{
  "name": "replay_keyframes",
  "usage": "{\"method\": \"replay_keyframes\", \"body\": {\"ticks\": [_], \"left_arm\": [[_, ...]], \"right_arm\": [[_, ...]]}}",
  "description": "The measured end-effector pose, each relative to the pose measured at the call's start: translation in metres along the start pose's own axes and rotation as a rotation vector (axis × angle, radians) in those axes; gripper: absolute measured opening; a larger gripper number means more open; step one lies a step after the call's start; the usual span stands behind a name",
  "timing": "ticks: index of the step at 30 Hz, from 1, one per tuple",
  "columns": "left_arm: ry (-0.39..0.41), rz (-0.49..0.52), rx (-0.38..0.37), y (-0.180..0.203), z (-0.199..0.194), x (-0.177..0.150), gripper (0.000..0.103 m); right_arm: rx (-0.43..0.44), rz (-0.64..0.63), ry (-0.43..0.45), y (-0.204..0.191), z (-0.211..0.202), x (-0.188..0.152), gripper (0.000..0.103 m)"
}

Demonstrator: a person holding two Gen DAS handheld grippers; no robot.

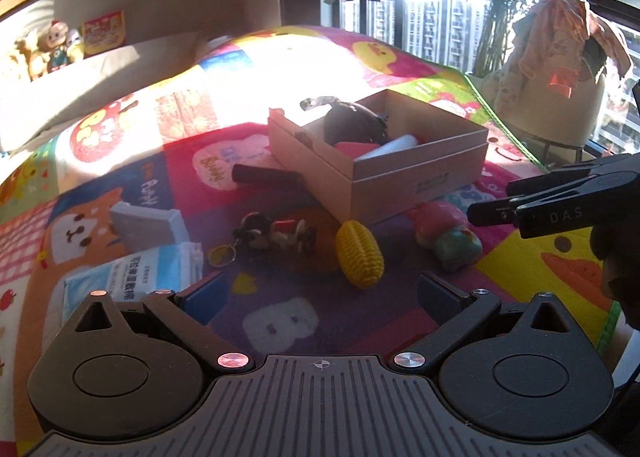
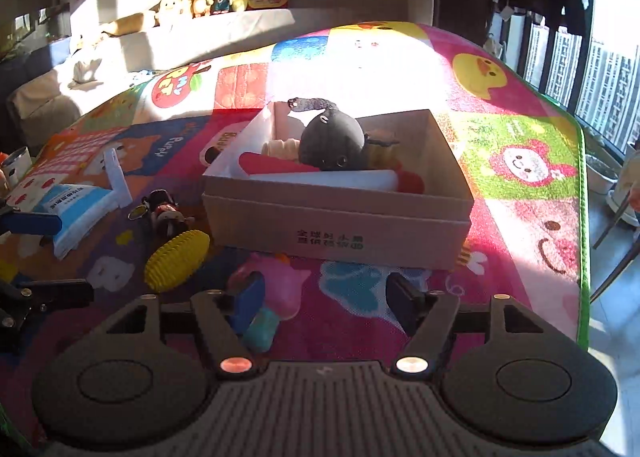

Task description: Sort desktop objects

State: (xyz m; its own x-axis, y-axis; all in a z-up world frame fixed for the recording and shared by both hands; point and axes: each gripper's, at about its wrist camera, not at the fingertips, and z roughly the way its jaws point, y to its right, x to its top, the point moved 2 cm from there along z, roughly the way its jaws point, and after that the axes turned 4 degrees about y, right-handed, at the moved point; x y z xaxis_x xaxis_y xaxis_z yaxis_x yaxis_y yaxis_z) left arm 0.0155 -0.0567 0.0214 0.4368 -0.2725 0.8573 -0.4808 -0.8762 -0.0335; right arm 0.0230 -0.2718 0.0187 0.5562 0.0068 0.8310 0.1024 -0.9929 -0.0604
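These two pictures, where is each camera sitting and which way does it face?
Left wrist view: rides on the left gripper, looking down along its open fingers at the yellow corn toy; the right gripper enters at the right edge.
Right wrist view: rides on the right gripper, open, facing the cardboard box.
Shared: the box, corn toy, pink squishy toy, play mat.

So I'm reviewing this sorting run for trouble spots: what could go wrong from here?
The right tongs are open and empty, with the pink and teal toy against the left finger; closing now may nudge it aside. The cardboard box is already crowded by the black plush, so further items could pile up or spill. Glare washes out the mat.
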Motion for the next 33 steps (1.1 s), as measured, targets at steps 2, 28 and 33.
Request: {"method": "replay_keyframes", "body": {"ticks": [2,28,33], "left_arm": [[0.010,0.021,-0.014,0.008,0.008,0.004,0.102],[-0.287,-0.321,0.052,-0.103,0.187,0.094,0.052],[-0.276,-0.177,0.067,-0.096,0.144,0.078,0.026]], "right_arm": [[-0.002,0.046,0.010,0.008,0.000,-0.007,0.075],[-0.077,0.123,0.012,0.028,0.008,-0.031,0.086],[-0.081,0.139,0.025,0.030,0.006,-0.032,0.087]]}}
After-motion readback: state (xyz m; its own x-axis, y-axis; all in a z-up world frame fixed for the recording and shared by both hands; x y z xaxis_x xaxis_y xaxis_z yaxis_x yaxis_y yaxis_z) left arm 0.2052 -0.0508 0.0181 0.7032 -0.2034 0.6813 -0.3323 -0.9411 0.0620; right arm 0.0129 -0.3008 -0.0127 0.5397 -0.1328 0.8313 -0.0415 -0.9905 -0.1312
